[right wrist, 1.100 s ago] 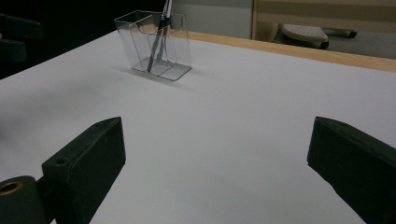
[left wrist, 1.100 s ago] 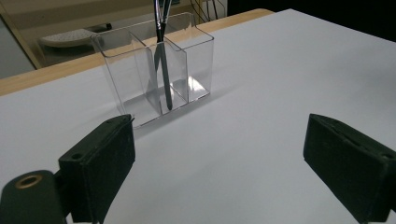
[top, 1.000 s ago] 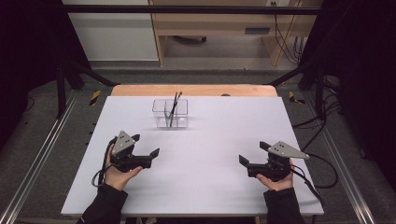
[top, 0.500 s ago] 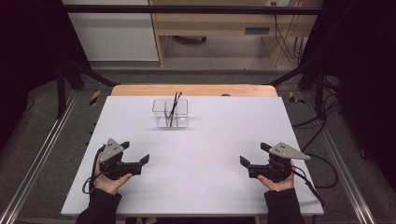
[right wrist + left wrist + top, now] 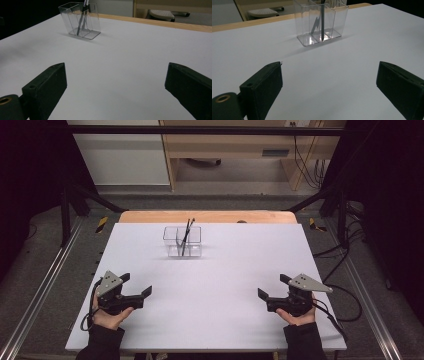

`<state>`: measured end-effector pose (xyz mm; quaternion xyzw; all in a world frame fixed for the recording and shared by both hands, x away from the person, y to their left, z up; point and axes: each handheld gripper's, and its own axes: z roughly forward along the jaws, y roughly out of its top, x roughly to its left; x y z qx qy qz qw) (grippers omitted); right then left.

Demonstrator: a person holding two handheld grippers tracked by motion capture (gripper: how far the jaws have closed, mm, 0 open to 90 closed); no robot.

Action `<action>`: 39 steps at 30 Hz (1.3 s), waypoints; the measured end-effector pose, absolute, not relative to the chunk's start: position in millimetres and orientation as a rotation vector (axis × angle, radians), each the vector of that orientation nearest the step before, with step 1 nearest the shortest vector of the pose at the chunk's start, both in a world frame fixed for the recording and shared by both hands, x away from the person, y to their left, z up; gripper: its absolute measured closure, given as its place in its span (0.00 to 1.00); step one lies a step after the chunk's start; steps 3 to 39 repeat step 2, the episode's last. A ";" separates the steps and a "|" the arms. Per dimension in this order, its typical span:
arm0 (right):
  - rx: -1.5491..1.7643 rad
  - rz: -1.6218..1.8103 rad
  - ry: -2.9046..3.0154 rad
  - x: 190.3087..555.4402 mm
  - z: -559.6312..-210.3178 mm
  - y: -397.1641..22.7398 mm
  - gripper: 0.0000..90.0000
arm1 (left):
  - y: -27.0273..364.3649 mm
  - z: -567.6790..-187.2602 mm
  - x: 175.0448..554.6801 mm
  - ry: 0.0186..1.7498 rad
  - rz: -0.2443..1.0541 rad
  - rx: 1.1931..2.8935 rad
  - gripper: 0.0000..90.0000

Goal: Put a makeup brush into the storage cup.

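Both grippers, L point(image 5: 135, 286) & R point(image 5: 270, 287), hovering at near edge w/ jaws spread, empty. Clear holder point(image 5: 182, 241) standing far-centre on table point(image 5: 220, 270), pens point(image 5: 186, 236) leaning inside. Judging holder light, rigid, slick, prob. brittle; pinching a wall near the rim looking best.

pens point(image 5: 186, 234) in holder point(image 5: 182, 242), far table point(image 5: 215, 285) centre

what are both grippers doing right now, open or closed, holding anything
Left gripper: open, jaws wide apart, holding nothing, above the white table.
Right gripper: open, jaws wide apart, holding nothing.
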<state>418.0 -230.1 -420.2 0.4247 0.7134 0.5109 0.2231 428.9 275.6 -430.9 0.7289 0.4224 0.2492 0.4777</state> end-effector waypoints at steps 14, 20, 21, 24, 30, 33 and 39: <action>1.172 1.409 1.970 418.0 -420.4 -230.2 0.05 | 278.2 -432.2 427.1 1.037 0.608 1.781 0.07; 1.172 1.409 1.970 418.0 -420.4 -230.2 0.05 | 278.2 -432.2 427.1 1.037 0.608 1.781 0.07; 1.172 1.409 1.970 418.0 -420.4 -230.2 0.05 | 278.2 -432.2 427.1 1.037 0.608 1.781 0.07; 1.172 1.409 1.970 418.0 -420.4 -230.2 0.05 | 278.2 -432.2 427.1 1.037 0.608 1.781 0.07; 1.172 1.409 1.970 418.0 -420.4 -230.2 0.05 | 278.2 -432.2 427.1 1.037 0.608 1.781 0.07; 1.172 1.409 1.970 418.0 -420.4 -230.2 0.05 | 278.2 -432.2 427.1 1.037 0.608 1.781 0.07; 1.172 1.409 1.970 418.0 -420.4 -230.2 0.05 | 278.2 -432.2 427.1 1.037 0.608 1.781 0.07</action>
